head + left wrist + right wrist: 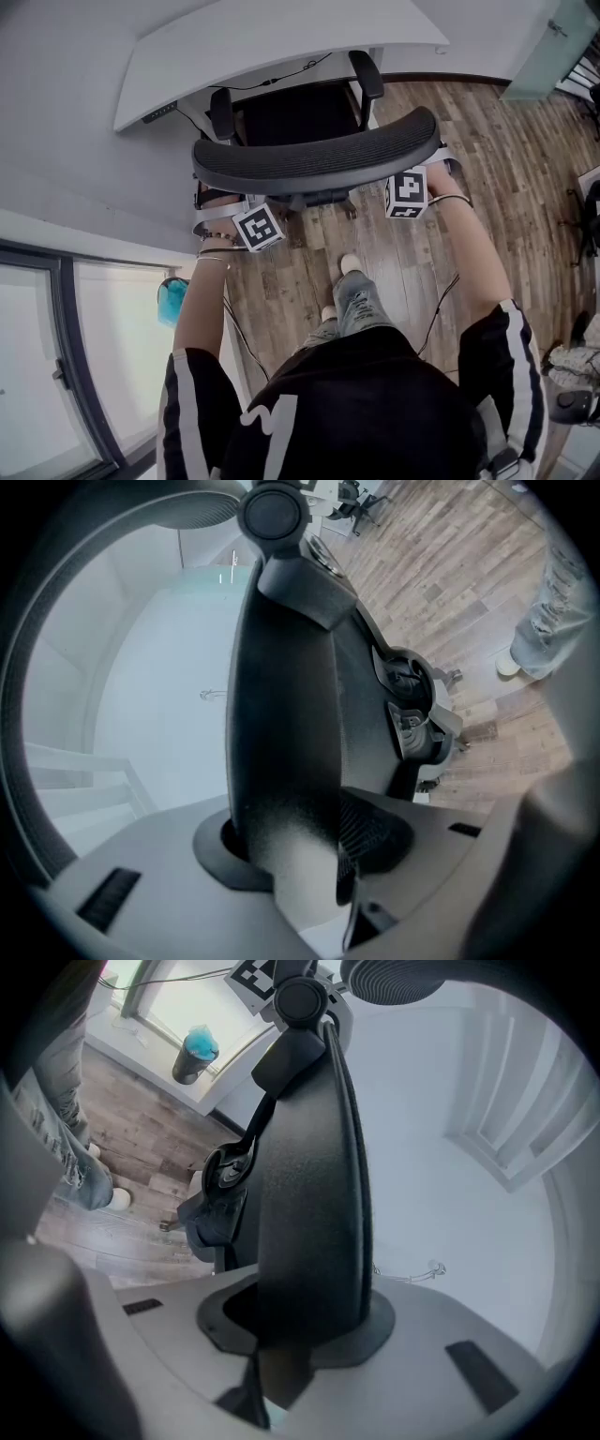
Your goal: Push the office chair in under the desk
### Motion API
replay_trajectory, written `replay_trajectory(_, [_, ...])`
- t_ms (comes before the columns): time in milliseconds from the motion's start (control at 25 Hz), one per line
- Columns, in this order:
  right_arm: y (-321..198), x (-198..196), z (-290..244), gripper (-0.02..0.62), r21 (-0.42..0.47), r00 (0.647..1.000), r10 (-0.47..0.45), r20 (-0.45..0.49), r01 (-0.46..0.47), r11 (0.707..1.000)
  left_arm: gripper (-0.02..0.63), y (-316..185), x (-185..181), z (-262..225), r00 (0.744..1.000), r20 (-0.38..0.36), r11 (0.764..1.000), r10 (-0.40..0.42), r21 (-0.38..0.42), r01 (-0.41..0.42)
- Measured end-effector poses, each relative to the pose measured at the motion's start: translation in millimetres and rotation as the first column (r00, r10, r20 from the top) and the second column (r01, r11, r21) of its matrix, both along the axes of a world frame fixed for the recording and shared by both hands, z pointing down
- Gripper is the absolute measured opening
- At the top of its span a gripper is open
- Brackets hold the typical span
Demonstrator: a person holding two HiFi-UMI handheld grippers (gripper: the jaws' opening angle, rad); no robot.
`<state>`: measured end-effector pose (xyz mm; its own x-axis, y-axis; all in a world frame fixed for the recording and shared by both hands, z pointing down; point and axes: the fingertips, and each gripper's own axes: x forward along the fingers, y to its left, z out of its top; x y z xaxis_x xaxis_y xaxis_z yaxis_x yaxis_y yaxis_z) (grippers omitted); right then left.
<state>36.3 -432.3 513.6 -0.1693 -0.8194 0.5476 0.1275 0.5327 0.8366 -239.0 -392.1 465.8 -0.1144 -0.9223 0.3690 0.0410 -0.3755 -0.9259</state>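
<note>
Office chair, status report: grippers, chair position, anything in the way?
Left gripper and right gripper shut on the office chair backrest. Seat partly under desk, backrest outside. Black cable hangs below desk edge; nothing seen blocking.

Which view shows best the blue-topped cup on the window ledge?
The right gripper view: the cup stands whole on the ledge. The head view shows only its blue top beside the person's left arm. The left gripper view does not show it.

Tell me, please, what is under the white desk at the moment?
A black cable hangs beneath the desk edge, and the office chair's seat reaches up to it. The desktop covers anything farther under; the backrest hides most of the chair's base.
</note>
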Motion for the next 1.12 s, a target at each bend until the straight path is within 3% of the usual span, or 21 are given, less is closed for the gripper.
replay_trajectory(360, [-20.7, -1.6, 2.4, 0.103, -0.001, 1.000, -0.008, 0.008, 0.008, 1.000, 0.166, -20.2, -2.5, 0.4, 1.000, 0.004, 1.000, -0.007, -0.008, 0.007])
replay_trajectory(480, [-26.7, -3.3, 1.2, 0.103, -0.002, 1.000, -0.011, 0.009, 0.011, 1.000, 0.166, -30.0, -4.1, -3.2, 1.000, 0.019, 1.000, 0.001, 0.030, -0.001])
replay_trajectory(600, [-35.2, -4.8, -0.3, 0.103, 0.002, 1.000, -0.011, 0.012, 0.011, 1.000, 0.166, -34.4, -5.9, -0.1, 1.000, 0.014, 1.000, -0.010, -0.008, 0.011])
replay_trajectory(1120, [-67.1, -12.4, -20.1, 0.103, 0.028, 1.000, -0.016, 0.014, 0.016, 0.999, 0.167, -69.6, -6.8, -1.0, 1.000, 0.006, 1.000, -0.012, -0.002, 0.012])
